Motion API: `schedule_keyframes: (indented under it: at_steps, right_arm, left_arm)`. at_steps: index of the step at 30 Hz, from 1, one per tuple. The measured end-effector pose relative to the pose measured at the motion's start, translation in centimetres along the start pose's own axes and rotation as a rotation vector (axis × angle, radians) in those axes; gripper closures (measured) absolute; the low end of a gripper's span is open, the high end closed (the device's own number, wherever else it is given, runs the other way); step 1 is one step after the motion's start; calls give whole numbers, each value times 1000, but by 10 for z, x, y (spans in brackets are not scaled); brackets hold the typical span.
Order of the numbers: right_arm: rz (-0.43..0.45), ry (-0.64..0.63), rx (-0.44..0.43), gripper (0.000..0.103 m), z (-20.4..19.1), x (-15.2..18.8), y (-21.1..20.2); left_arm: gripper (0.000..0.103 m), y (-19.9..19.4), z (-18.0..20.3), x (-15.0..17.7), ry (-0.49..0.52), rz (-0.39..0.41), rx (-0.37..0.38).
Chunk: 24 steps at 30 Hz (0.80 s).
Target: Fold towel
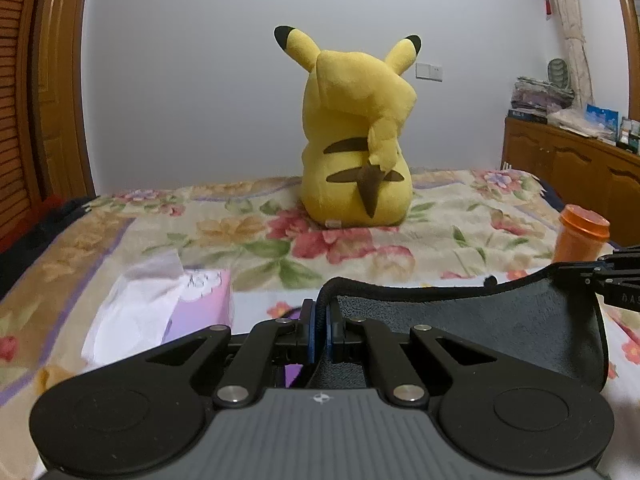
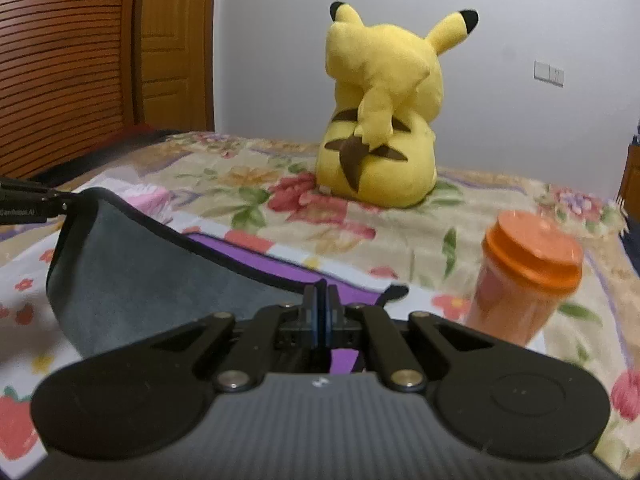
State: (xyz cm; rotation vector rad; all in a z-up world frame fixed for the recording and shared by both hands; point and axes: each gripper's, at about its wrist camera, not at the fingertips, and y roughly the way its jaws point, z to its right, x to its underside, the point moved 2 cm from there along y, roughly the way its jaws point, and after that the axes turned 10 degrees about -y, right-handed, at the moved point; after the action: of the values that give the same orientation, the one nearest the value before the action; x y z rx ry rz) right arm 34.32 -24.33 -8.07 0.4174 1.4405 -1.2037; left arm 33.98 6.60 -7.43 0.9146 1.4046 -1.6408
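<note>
Pinching opposite corners of the dark grey towel (image 1: 500,320), the left gripper (image 1: 320,320) and right gripper (image 2: 321,304) are closed on its black corded hem; the fleecy cloth sags between them above the floral bedspread (image 1: 248,232).

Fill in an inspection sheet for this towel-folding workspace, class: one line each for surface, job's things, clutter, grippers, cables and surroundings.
Surface: bed with floral bedspread.
Job's things: dark grey towel, lifted and sagging between both grippers; a purple mat lies under it.
Clutter: yellow plush toy sitting upright with its back to the cameras; pink tissue box at left; orange-lidded jar at right.
Grippers: left gripper and right gripper, jaws shut on the towel's black edge.
Cables: nothing seen.
Surroundings: white wall, wooden door, wooden cabinet with stacked items.
</note>
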Motion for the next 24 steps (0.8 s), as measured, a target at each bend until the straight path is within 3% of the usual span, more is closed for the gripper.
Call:
schedule_keyframes:
  at_steps: [13,24]
  right_arm:
    - [19,-31,123,99,15,-15,42]
    - [-14,-30,158,99,14,-4,81]
  left_arm:
    - [95,44,-1,-28,6,46,-25]
    - [95,88,-7,-13,18,18,-58]
